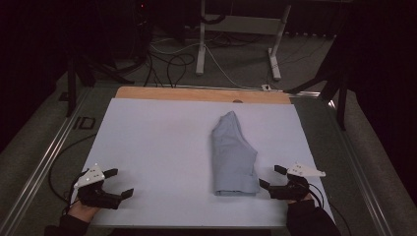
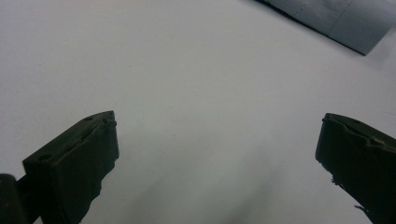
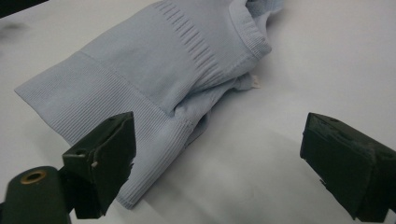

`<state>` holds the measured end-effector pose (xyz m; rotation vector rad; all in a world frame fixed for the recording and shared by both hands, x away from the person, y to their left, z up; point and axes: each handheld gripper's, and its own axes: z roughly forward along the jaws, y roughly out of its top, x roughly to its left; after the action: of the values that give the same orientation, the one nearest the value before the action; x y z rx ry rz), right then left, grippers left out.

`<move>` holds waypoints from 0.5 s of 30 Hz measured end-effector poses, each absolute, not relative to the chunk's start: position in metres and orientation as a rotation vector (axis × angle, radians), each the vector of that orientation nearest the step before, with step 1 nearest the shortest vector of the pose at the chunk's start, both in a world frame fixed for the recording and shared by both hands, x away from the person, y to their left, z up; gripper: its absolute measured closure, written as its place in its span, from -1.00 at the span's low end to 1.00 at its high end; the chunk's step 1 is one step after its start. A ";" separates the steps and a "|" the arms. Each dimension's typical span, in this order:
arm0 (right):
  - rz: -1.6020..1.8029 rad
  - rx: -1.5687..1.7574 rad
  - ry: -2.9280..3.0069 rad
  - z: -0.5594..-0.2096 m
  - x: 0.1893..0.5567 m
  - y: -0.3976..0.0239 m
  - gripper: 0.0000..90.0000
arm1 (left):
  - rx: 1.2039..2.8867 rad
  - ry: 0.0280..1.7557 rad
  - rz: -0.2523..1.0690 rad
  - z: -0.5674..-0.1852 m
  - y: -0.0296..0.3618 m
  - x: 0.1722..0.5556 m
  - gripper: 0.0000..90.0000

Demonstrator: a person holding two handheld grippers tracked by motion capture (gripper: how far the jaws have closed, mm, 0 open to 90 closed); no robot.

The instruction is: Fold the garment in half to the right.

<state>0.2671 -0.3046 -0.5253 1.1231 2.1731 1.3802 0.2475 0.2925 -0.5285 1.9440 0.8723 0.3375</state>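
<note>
High view, item one: a folded light-blue garment (image 1: 234, 157) lies on the white table (image 1: 157, 142), right of centre, its ribbed hem toward you and its narrow end pointing away.

Item two: your right gripper (image 1: 273, 178) rests at the near right of the table, just beside the garment's near right corner, fingers spread wide with nothing between them. In the right gripper view the ribbed hem of the garment (image 3: 140, 93) lies in front of the left finger (image 3: 105, 158); whether they touch cannot be told.

Item three: your left gripper (image 1: 119, 183) sits at the near left of the table, well apart from the garment, fingers likewise spread and holding nothing. The left gripper view shows bare table (image 2: 196, 93) between them and a corner of the garment (image 2: 345, 23) at the upper right.
</note>
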 end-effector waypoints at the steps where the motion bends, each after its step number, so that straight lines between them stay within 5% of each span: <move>1: 1.383 1.122 2.168 -0.525 0.267 -0.305 -0.76 | 1.944 0.872 0.338 -0.528 0.293 0.248 -1.00; 15: 1.365 1.107 2.167 -0.522 0.266 -0.303 -0.76 | 1.949 0.857 0.350 -0.527 0.286 0.246 -1.00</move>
<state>0.2657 -0.3033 -0.5222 1.1074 2.1671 1.3654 0.2460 0.2856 -0.5267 1.9488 0.8565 0.3498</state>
